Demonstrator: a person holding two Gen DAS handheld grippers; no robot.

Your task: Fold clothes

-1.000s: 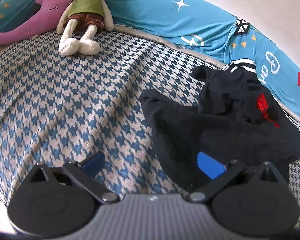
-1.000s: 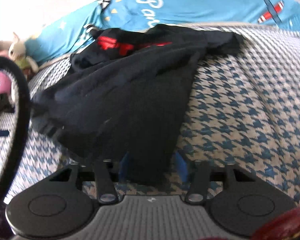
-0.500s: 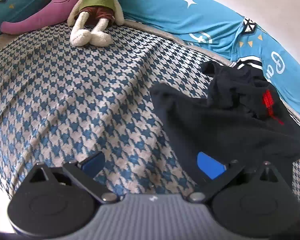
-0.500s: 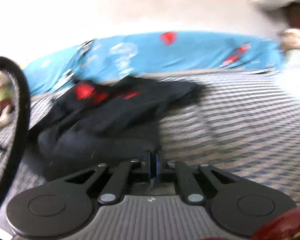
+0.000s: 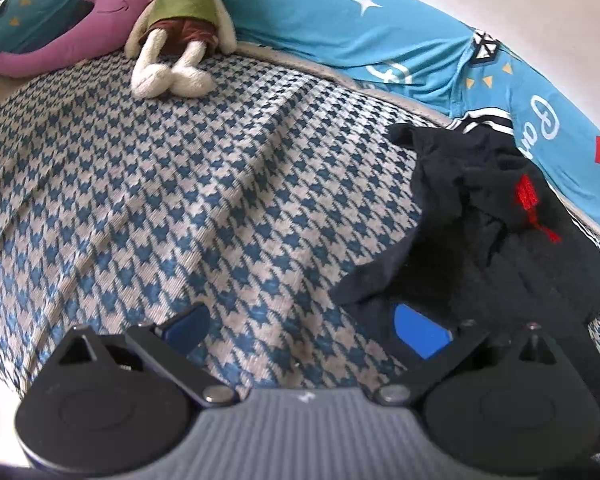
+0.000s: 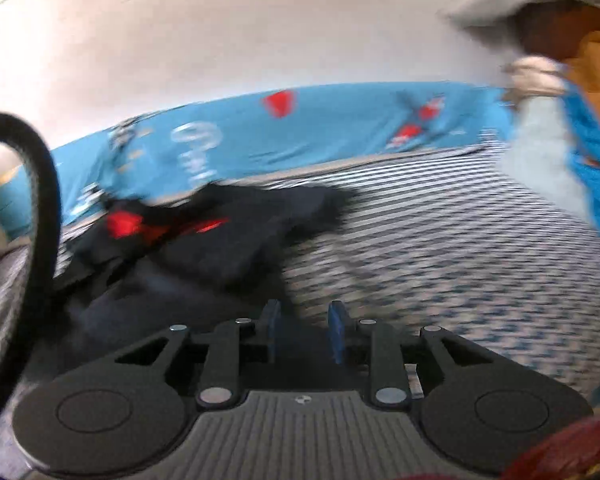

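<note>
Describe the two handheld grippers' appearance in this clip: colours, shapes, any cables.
Both the left gripper and the right gripper share one build: a ribbed grey body with a small white logo, two round black discs at its sides, black linkage bars with silver pivots, and blue pads on the fingers. A thick black cable curves through the right wrist view.

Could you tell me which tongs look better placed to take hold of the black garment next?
Probably the right tongs: open, with the black garment directly ahead. The left tongs, open too, face mostly bare houndstooth bedcover.
</note>
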